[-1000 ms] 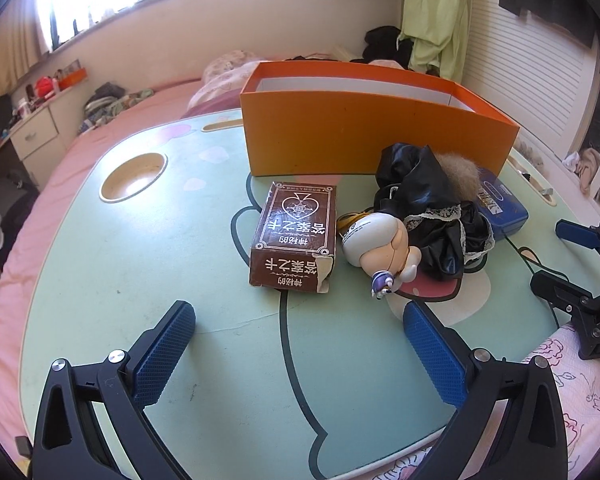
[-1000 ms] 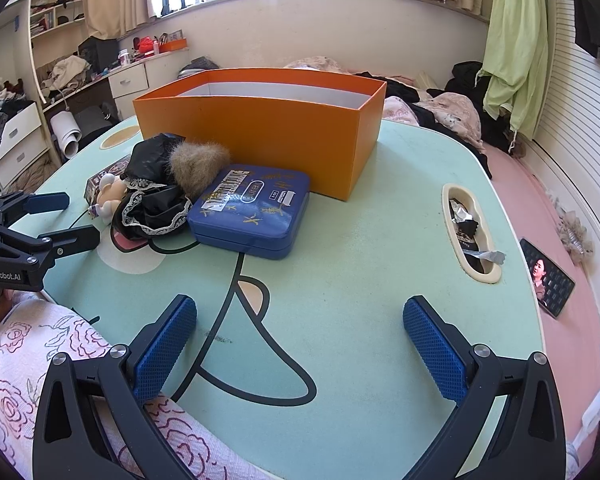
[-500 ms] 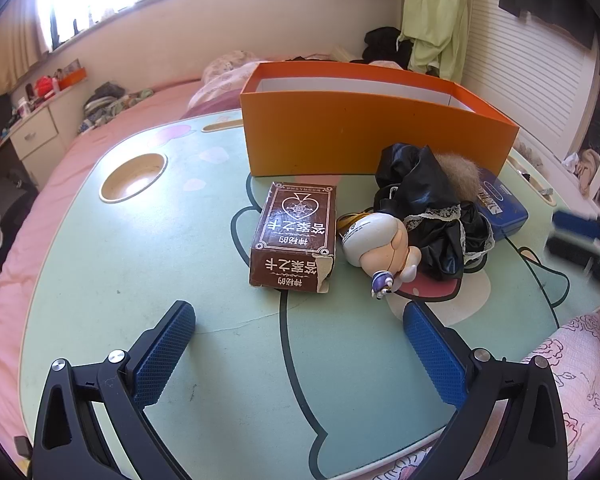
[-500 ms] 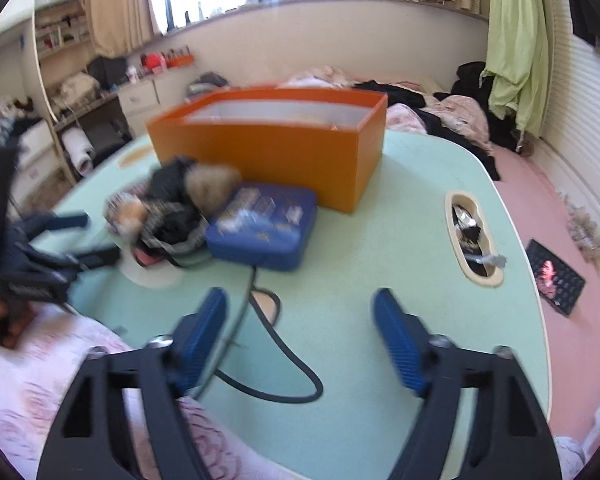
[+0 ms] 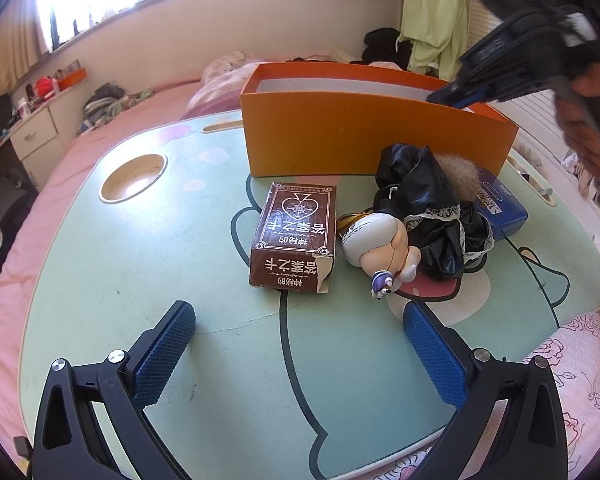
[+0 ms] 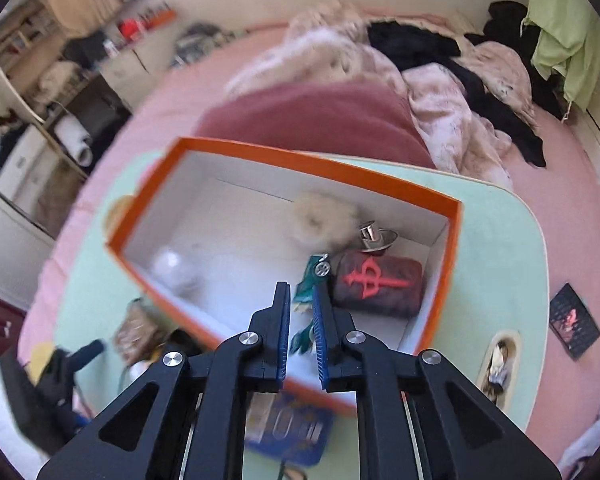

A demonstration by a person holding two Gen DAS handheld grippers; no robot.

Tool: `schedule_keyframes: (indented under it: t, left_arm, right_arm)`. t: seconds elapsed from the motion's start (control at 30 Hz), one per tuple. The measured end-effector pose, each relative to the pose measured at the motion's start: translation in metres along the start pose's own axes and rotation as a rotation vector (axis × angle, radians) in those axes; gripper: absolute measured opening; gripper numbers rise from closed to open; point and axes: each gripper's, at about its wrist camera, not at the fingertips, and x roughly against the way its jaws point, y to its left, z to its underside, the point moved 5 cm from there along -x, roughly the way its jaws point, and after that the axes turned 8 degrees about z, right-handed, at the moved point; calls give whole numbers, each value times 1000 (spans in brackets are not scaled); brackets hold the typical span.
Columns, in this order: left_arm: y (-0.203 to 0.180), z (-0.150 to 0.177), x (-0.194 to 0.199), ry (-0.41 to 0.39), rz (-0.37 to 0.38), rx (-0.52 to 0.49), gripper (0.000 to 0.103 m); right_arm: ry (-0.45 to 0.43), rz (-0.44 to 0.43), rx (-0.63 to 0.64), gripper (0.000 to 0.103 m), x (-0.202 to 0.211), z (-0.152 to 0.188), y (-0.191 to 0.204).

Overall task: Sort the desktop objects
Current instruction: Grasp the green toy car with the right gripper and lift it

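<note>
On the mint-green table (image 5: 100,272) lie a brown card box (image 5: 296,236), a small white-headed doll (image 5: 380,248), a black lace cloth (image 5: 428,200) with a fur ball (image 5: 460,170), and a blue tin (image 5: 500,208). My left gripper (image 5: 298,356) hangs open over the table in front of them, holding nothing. The orange box (image 6: 300,160) holds a fur puff (image 6: 324,216), a dark red pouch (image 6: 376,284), a metal piece (image 6: 374,236) and a teal toy (image 6: 312,280). My right gripper (image 6: 302,312) is shut and holds nothing, above the box's near wall.
A round cup hole (image 5: 134,178) sits at the table's far left, and a slot with small items (image 6: 498,360) at its right edge. A person's hand (image 5: 588,120) holds the right gripper (image 5: 460,94) over the orange box (image 5: 340,140). Bedding and clothes lie beyond the table.
My right gripper has shut and swung up from the table's near right edge to above the orange box, tilting downward. The left gripper and the table objects have not moved.
</note>
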Motion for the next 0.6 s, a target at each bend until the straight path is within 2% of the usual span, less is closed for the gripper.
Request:
schedule_keyframes:
  t: [0.1, 0.23, 0.3, 0.43, 0.5, 0.6]
  left_arm:
    - [0, 0, 0, 0, -1, -1, 103]
    - [0, 1, 1, -1, -1, -2, 103]
    - [1, 1, 1, -1, -1, -3, 103]
    - [1, 1, 1, -1, 0, -1, 103]
    - [1, 1, 2, -3, -1, -4, 103]
    - [1, 1, 2, -2, 0, -3, 103]
  right_arm:
    - [35, 73, 7, 12, -16, 1, 0]
    - [55, 89, 1, 16, -21, -4, 0]
    - [109, 76, 23, 30, -30, -2, 6]
    - [104, 95, 45, 29, -38, -3, 12]
    - [126, 86, 30, 25, -47, 0, 9]
    - [114, 67, 27, 24, -47, -1, 5]
